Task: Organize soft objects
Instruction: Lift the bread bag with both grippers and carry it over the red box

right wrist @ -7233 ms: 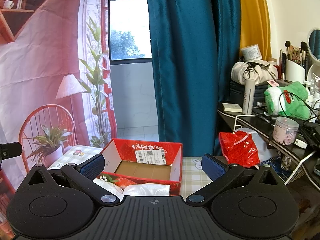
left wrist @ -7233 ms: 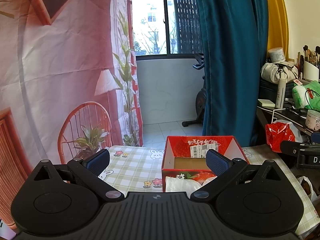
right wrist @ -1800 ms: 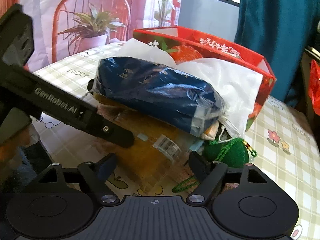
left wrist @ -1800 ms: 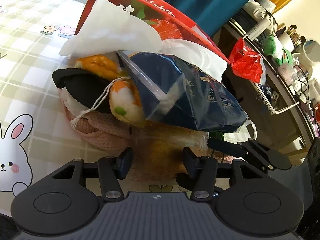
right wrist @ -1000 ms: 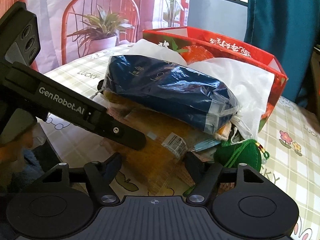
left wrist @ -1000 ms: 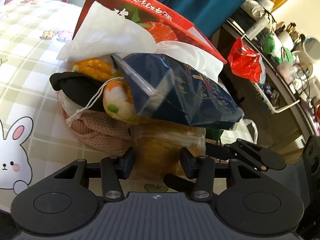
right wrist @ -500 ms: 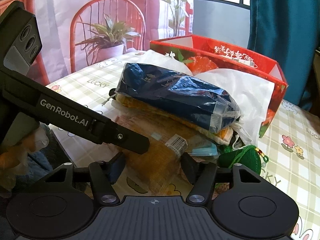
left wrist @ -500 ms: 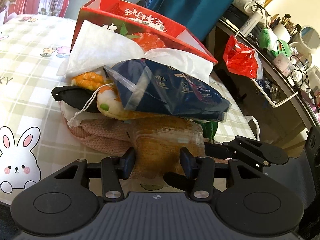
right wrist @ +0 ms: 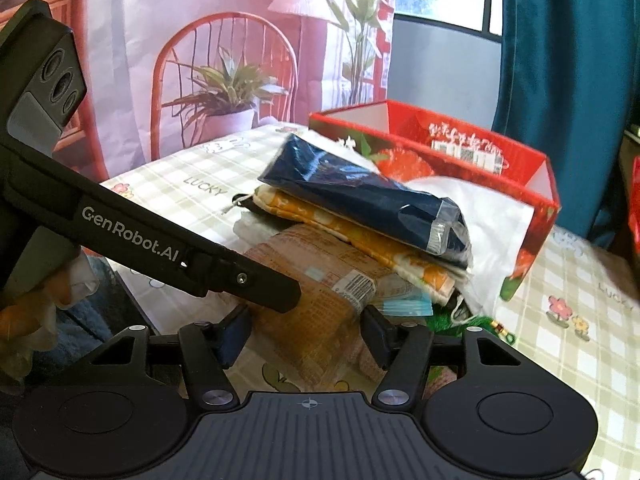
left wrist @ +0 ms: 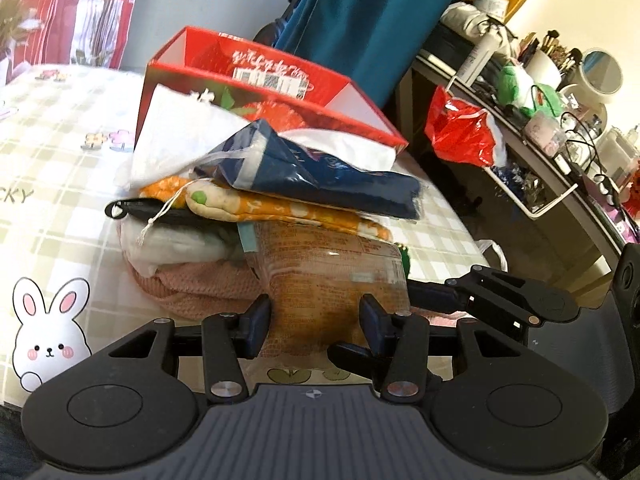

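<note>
A pile of soft things lies on the checked tablecloth (left wrist: 60,152) before a red box (left wrist: 260,76). At its near end is an orange plastic-wrapped pack (left wrist: 320,280). My left gripper (left wrist: 316,320) is shut on that pack. My right gripper (right wrist: 306,328) is shut on the same pack (right wrist: 316,280) from the other side. Above it lie an orange patterned pouch (left wrist: 280,206), a dark blue packet (left wrist: 320,172) and a white bag (left wrist: 176,128). A pink knitted cloth (left wrist: 192,284) and a black pouch (left wrist: 160,210) sit at the pile's left.
The red box (right wrist: 460,148) stands open behind the pile. A green tasselled item (right wrist: 460,316) lies by the right gripper. A cluttered shelf (left wrist: 540,92) and a red plastic bag (left wrist: 456,132) are at the right. A teal curtain (right wrist: 568,60) hangs behind.
Both grippers stay shut on the orange pack. The views have lifted and pulled back a little, and the pile sits lower and flatter in view.
</note>
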A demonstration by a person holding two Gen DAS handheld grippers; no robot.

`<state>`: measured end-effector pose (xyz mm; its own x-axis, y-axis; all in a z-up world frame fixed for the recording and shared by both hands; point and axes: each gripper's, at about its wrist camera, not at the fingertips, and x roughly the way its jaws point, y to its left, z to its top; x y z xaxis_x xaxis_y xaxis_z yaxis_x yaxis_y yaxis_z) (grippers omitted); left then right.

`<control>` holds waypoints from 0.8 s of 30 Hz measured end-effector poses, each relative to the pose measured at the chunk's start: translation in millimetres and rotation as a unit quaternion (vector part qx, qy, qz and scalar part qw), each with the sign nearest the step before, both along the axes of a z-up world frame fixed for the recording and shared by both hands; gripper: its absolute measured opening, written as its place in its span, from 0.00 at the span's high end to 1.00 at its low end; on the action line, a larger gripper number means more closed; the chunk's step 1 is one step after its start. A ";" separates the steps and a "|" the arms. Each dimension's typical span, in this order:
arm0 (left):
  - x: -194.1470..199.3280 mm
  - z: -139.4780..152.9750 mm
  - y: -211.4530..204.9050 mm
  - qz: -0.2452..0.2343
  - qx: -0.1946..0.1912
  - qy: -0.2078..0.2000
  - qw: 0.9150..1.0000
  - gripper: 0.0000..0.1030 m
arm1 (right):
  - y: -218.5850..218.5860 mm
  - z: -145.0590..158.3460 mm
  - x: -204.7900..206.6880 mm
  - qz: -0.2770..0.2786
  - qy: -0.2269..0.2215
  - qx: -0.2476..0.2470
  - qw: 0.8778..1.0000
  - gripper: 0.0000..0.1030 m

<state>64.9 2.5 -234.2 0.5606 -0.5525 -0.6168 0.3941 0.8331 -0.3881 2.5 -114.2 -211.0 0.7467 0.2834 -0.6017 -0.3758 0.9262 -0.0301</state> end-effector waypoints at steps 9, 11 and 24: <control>-12.8 17.1 -1.0 0.000 0.001 -0.039 0.999 0.51 | 4.7 19.8 -14.3 0.002 -0.040 -0.016 0.999 0.46; -17.1 22.0 -1.3 -0.001 0.005 -0.051 0.999 0.51 | 5.6 23.9 -17.4 0.002 -0.048 -0.019 0.999 0.46; -15.2 56.3 -1.7 -0.007 -0.003 -0.083 0.997 0.51 | 6.2 52.3 -20.4 0.005 -0.101 -0.035 0.994 0.46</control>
